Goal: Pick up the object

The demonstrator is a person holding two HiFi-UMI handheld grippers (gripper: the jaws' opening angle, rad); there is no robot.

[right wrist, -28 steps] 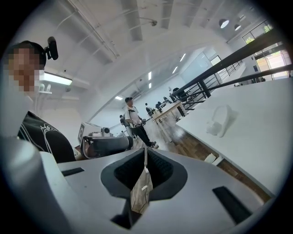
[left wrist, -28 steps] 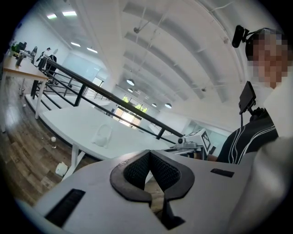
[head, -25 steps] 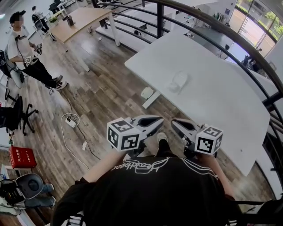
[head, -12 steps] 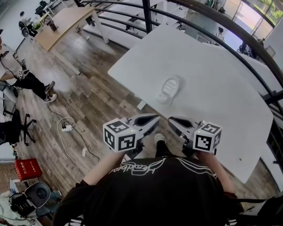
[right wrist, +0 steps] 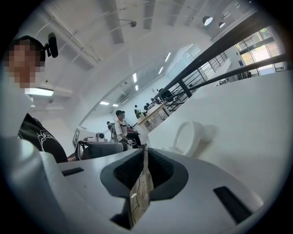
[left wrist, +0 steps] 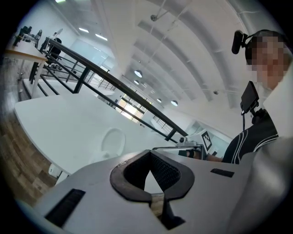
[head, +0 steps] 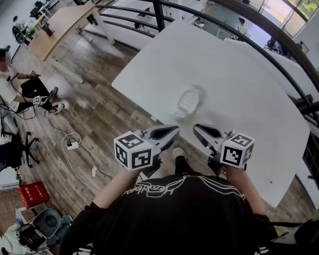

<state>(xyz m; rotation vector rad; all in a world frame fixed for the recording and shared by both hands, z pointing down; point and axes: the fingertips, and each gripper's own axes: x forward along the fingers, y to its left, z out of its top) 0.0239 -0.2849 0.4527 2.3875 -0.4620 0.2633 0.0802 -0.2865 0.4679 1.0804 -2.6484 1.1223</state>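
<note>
Grey and held close to the person's chest, the left gripper (head: 172, 132) and the right gripper (head: 198, 130) both have their jaws closed tip to tip, with nothing between them. Just beyond them the white object (head: 188, 101) lies on the white tabletop (head: 239, 74), near its front edge and apart from both grippers. Farther off runs a dark railing (head: 158, 15).
</note>
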